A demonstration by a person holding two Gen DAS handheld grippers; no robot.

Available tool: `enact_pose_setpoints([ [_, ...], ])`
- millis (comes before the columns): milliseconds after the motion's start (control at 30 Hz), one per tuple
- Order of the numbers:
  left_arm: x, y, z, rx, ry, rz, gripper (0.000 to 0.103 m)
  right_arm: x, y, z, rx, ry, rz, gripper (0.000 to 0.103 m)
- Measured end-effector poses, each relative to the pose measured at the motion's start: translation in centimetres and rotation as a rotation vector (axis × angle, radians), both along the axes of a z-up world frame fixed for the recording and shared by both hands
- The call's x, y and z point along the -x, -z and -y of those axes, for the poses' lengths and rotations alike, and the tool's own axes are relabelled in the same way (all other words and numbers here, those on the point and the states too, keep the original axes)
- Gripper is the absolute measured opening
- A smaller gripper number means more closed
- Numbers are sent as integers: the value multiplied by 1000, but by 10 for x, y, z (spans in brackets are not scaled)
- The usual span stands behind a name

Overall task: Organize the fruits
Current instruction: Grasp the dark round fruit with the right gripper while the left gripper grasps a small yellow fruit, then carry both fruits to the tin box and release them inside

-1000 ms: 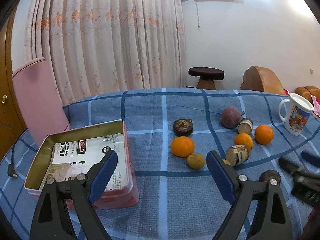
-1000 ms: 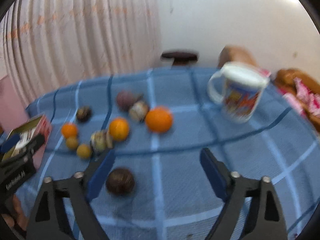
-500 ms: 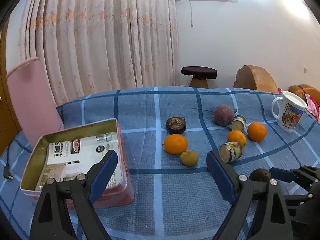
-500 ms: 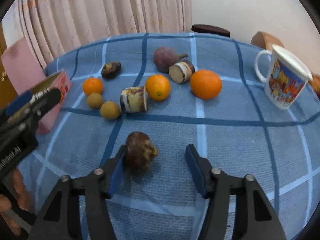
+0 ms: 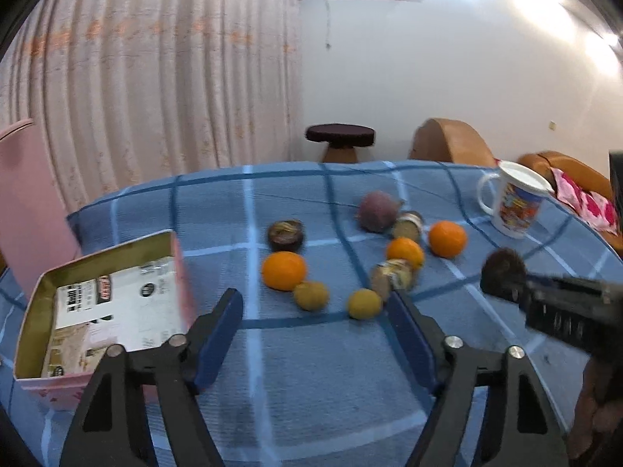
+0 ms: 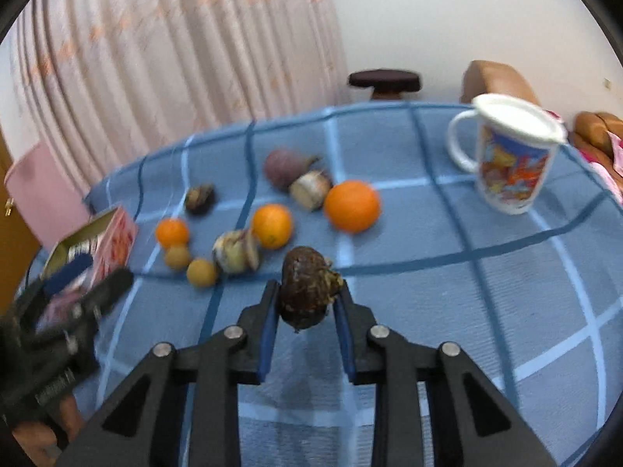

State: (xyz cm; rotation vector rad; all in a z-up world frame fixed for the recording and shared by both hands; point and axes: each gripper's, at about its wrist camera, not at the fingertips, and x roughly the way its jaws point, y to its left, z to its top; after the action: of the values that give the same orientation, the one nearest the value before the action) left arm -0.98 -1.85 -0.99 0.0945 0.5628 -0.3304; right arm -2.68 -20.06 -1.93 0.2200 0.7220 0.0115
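A dark brown fruit [image 6: 305, 286] was pinched in the right tongs [image 6: 305, 303] above the desk [image 6: 467, 292], seemingly for the pink tin [image 5: 99, 303], while the empty left tongs [image 5: 315, 334] were closing.

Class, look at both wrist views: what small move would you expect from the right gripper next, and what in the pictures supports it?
Probably a carry leftward toward the pink tin. The right gripper is shut on the dark brown fruit, which already looks raised above the blue checked cloth. The tin stands open at the left, with no fruit visible inside. The left gripper is closing on nothing.
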Motion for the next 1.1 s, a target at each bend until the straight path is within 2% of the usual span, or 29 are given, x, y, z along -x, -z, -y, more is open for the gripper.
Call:
enact_pose_setpoints([
  [67, -1, 2, 10, -22, 26, -11, 51, 0, -2, 6, -15, 20, 7, 30],
  [200, -10, 7, 27, -25, 73, -59, 50, -3, -2, 10, -37, 35, 3, 30],
  [333, -30, 16, 46, -61, 91, -131, 49, 3, -3, 13, -47, 41, 9, 30],
  [400, -39, 21, 50, -63, 81, -170, 39, 3, -2, 15, -51, 47, 9, 30],
  [667, -66, 37, 60, -71, 63, -300, 34, 2, -2, 20, -84, 52, 5, 30],
  [733, -70, 36, 62, -56, 66, -304, 34, 2, -1, 21, -87, 56, 3, 30],
  [800, -74, 35, 60, -21, 58, -314, 29, 1, 0, 22, -87, 61, 0, 30],
  [900, -76, 33, 50, 50, 68, -327, 29, 0, 1, 24, -82, 70, -8, 30],
  [967, -73, 30, 44, 65, 61, -314, 29, 0, 2, 24, -80, 76, -9, 30],
  [1033, -65, 22, 40, 89, 68, -263, 29, 0, 1, 25, -67, 86, -1, 30],
  [1100, -51, 11, 36, 76, 82, -190, 29, 2, -1, 25, -61, 89, 22, 30],
])
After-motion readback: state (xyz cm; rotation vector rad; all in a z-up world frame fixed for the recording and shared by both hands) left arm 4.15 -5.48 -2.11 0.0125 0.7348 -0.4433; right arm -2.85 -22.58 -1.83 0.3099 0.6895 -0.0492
